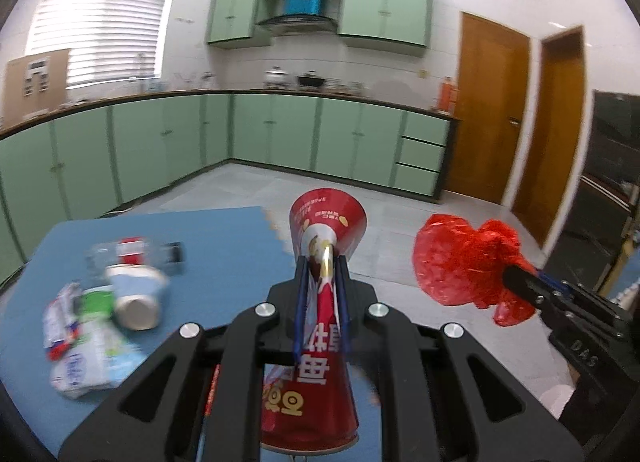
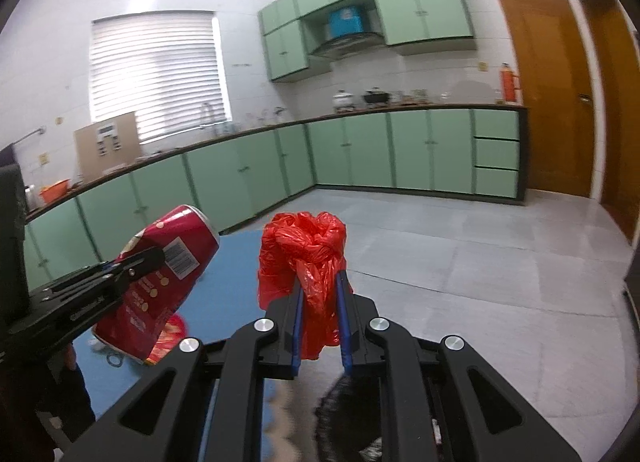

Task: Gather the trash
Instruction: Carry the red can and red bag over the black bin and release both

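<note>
From my left wrist, my left tongs pinch the rim of a red paper cup, held above the blue mat; the remaining litter pile lies there on the left. I should keep the squeeze firm so the crumpled wall doesn't slip.

From my right wrist, my right tongs clamp the bunched red plastic bag. It looks empty; its mouth needs opening before the cup goes in.

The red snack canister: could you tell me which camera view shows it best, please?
The right wrist view: the red snack canister appears side-on, whole and tilted, clamped in the left gripper. The left wrist view shows it lengthwise between the fingers, foreshortened and partly hidden.
</note>
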`<state>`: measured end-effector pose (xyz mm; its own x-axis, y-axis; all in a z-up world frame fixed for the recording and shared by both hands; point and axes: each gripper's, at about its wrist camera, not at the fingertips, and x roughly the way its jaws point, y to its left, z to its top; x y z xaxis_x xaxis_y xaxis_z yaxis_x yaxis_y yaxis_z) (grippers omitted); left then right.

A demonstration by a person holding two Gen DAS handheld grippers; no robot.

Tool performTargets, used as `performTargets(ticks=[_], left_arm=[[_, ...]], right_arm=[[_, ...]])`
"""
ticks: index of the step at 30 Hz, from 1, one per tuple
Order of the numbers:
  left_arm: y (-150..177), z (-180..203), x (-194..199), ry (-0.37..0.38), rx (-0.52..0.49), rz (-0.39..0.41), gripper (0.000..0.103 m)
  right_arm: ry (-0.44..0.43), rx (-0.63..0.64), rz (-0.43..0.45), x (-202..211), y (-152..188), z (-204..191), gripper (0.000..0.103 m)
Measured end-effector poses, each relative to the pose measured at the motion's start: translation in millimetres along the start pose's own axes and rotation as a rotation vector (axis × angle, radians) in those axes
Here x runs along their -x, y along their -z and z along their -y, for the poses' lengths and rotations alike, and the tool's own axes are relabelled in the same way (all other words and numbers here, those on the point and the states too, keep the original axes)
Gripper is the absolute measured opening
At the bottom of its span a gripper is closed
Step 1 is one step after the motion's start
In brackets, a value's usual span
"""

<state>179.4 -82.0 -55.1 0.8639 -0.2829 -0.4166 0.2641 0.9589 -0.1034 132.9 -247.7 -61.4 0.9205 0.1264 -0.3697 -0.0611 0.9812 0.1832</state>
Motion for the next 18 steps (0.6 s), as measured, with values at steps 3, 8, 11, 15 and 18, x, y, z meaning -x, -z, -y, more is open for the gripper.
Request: performTargets(ticks=[3, 8, 11, 15, 18], left_arm=[[4, 33, -21, 0.066, -0.036, -0.008, 0.012], [13, 69, -53, 0.152, -0.063, -0.052, 0.012], [21, 86, -74, 0.186, -0.075, -0.089, 0.012], [34, 101, -101, 0.212, -0.088, -0.149, 0.012], [40, 106, -120, 0.223, -0.093, -0.194, 0.012]], right_arm=[[0.051, -0.011, -0.007, 1, 5, 24, 0.015], [0.125, -0.057, -0.042, -4, 19, 62, 0.015], [0.159, -0.090, -0.071, -9, 30, 84, 0.015], [0.192, -0.115, -0.105, -23, 39, 104, 0.015], [0.202, -0.128, -0.132, -35, 45, 114, 0.015]])
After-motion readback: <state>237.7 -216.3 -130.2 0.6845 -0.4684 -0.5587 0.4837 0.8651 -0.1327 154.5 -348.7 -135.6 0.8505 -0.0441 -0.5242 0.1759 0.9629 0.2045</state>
